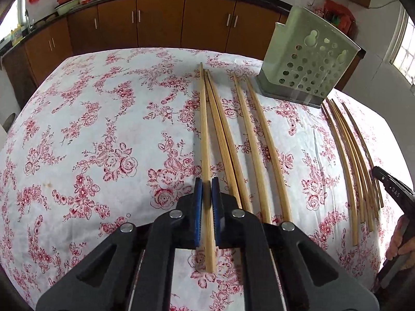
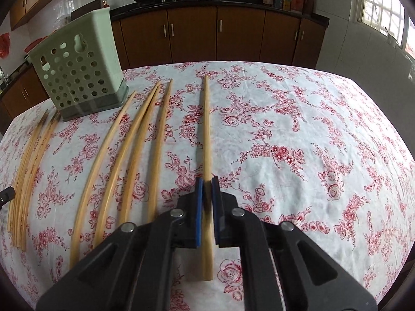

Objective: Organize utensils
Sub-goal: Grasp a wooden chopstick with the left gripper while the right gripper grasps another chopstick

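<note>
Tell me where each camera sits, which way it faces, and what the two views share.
Left wrist: on the left gripper, facing along a chopstick it clamps, toward the cabinets; the right gripper and a hand show at the edge.
Right wrist: on the right gripper, facing along its own clamped chopstick; the left gripper's tip peeks in at the left edge.
Shared: green utensil holder, floral tablecloth, loose chopsticks.
</note>
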{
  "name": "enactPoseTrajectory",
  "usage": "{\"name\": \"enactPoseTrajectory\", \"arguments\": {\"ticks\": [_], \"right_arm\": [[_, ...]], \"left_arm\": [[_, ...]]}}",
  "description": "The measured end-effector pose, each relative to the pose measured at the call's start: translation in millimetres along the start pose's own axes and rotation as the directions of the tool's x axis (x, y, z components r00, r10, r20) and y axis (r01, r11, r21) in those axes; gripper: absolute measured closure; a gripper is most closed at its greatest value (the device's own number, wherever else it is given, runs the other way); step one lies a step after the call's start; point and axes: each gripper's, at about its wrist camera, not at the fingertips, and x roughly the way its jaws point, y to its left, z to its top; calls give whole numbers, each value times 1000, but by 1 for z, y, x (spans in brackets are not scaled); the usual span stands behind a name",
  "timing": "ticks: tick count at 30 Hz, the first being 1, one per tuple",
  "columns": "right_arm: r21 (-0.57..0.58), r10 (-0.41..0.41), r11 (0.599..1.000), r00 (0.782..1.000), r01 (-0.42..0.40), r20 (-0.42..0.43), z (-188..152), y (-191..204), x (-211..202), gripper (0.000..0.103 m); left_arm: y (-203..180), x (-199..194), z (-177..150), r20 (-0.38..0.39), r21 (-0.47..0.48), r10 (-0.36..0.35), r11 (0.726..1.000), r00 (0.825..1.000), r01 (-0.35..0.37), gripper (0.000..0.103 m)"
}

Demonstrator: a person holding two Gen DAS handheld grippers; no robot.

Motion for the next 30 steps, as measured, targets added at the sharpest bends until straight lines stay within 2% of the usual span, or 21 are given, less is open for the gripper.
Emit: {"name": "enactPoseTrajectory", "arguments": {"ticks": [6, 9, 18, 30], "right_arm": [[36, -36, 999, 999, 35, 11, 16, -14, 13, 95], [71, -40, 997, 999, 39, 9, 22, -25, 17, 95], [56, -36, 998, 999, 35, 11, 17, -26, 11, 93], [46, -34, 998, 999, 33, 12, 1, -23, -1, 92]], "left_arm": [[24, 15, 25, 41, -21, 66, 998, 997, -65, 95], [34, 19, 31, 60, -20, 64, 998, 996, -63, 95], [36, 14, 20, 75, -11, 32, 999, 997, -31, 94], [33, 2, 4, 71, 4, 48, 999, 996, -48, 94]]}}
